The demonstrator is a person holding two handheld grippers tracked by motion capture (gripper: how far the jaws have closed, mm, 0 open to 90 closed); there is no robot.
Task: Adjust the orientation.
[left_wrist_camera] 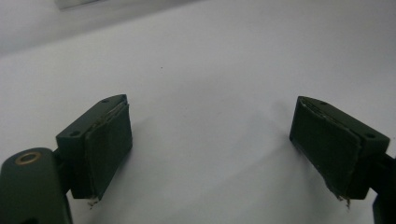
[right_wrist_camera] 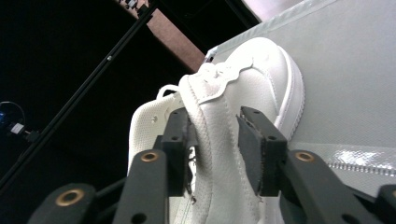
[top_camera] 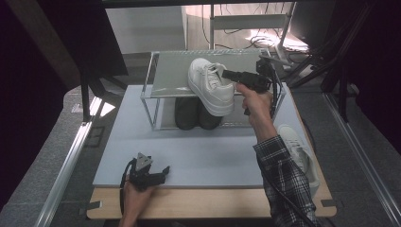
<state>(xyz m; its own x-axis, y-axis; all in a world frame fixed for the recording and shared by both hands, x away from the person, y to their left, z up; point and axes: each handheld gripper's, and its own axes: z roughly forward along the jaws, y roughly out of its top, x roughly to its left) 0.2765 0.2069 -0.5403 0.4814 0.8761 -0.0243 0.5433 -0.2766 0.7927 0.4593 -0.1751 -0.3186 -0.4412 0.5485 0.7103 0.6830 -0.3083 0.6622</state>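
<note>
High view: white leather sneaker [top_camera: 211, 85] on grey metal rack's [top_camera: 166, 71] top shelf, overhanging front edge. Right gripper [top_camera: 229, 74] jaws straddle collar, parted, not pressing. Left gripper [top_camera: 163, 170] wide, idle. Step: release; next, withdraw clear.

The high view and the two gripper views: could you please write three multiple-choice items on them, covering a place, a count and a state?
1. Where is the white sneaker at the right gripper?
A. on the rack's top shelf
B. on the floor
C. on the lower shelf
2. How many white sneakers are in the high view?
A. one
B. two
C. four
3. How do the left gripper's jaws stand?
A. shut on a shoe
B. open, nothing between
C. shut on a lace

1 A: it lies on that shelf.
2 B: a second sneaker lies by the right sleeve.
3 B: bare table shows between them.
</note>
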